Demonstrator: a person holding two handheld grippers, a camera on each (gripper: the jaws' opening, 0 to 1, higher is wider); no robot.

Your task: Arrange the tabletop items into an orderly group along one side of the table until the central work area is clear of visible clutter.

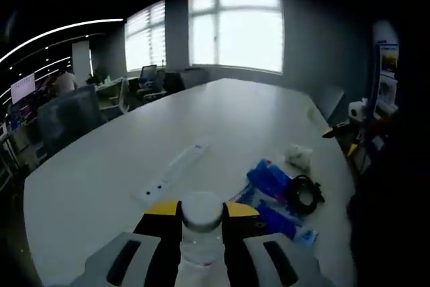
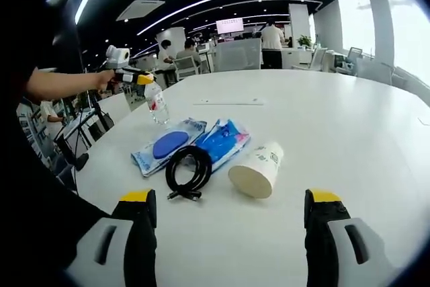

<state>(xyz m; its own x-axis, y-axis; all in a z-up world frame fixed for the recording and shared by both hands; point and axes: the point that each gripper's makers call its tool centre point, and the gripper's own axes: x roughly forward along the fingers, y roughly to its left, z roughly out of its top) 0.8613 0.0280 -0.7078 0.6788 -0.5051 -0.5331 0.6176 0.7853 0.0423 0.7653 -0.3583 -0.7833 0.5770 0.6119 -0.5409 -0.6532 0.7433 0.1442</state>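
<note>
The task is looking barely begun. The left gripper (image 1: 201,223) is clamping one bottle (image 2: 156,104) above the surface (image 2: 349,126) edge. The right gripper (image 2: 228,213) is hanging wide open, holding nothing. One cup (image 2: 256,169) on its side, one cable (image 2: 189,169), two blue packs (image 2: 171,144) and one strip (image 1: 176,171) are lying mid-surface.

Dim fisheye views, glaring windows (image 1: 235,25), dark edges

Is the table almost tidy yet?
Not yet. The left hand-held gripper holds the clear plastic water bottle above the table. The blue wipe packets, black coiled cable, tipped paper cup and white strip remain spread out. The right hand-held gripper is open.
</note>
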